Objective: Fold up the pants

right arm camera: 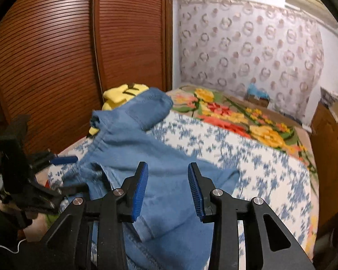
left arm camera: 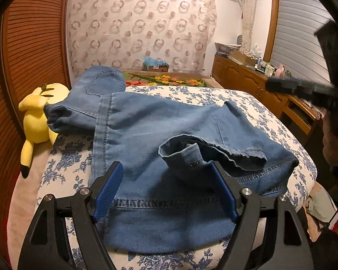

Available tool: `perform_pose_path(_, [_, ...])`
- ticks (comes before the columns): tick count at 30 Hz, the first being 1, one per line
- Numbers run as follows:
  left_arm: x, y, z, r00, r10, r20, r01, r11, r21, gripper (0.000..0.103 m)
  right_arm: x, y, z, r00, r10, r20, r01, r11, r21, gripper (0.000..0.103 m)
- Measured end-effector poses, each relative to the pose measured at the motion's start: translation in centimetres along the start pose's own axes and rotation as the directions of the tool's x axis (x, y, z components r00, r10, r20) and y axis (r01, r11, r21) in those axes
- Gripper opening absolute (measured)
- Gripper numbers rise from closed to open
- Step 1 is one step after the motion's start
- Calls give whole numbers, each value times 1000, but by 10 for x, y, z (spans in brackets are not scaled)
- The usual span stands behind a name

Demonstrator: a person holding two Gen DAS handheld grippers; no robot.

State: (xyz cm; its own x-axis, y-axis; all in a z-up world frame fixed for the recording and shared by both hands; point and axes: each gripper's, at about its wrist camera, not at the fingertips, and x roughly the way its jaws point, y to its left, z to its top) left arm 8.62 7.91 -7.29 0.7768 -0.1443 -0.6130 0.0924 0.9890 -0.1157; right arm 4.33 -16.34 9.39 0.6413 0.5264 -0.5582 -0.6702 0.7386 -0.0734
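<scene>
Lying rumpled across the floral bed [left arm camera: 270,112], blue pants [left arm camera: 146,130] reach its near edge.
Left tool [left arm camera: 166,171] gapes wide over the hem, empty; right tool [right arm camera: 167,175] half-open, gripping nothing; bare bedding lies far right.

Bedroom with a floral bed, a plush toy and wooden furniture.
A bedspread [left arm camera: 254,105] printed with blue flowers on white covers the bed; a blanket [right arm camera: 247,117] with yellow and red flowers lies at its far end. A yellow plush toy [left arm camera: 35,117] rests against a slatted wooden wardrobe [right arm camera: 67,51]. A lace curtain [left arm camera: 142,27] with ring patterns hangs behind a cardboard box [left arm camera: 156,67]. A cluttered wooden dresser [left arm camera: 247,76] stands beside the bed.
</scene>
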Motion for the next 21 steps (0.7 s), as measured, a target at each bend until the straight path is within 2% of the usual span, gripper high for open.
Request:
perform_pose_path(8, [-11,5,1,999,-10,35,10,1000,0,79,25,-4,-15,996,7,-84,0,996,88,38])
perform_pose_path(19, [26,9,-12,999,6,-51,-6,1000,15,79,40,7,-24,990,36,-136,-13,987,162,43])
perform_pose_path(20, [27,9,-12,999,4,-54,-3,1000,16,78,42,7,-24,990,42,-137,-18,985,169,44])
perform_pose_path(21, [29,10,-12,998,-2,-56,3,1000,16,73,43,8,-25,990,45,-137,-21,984,175,44])
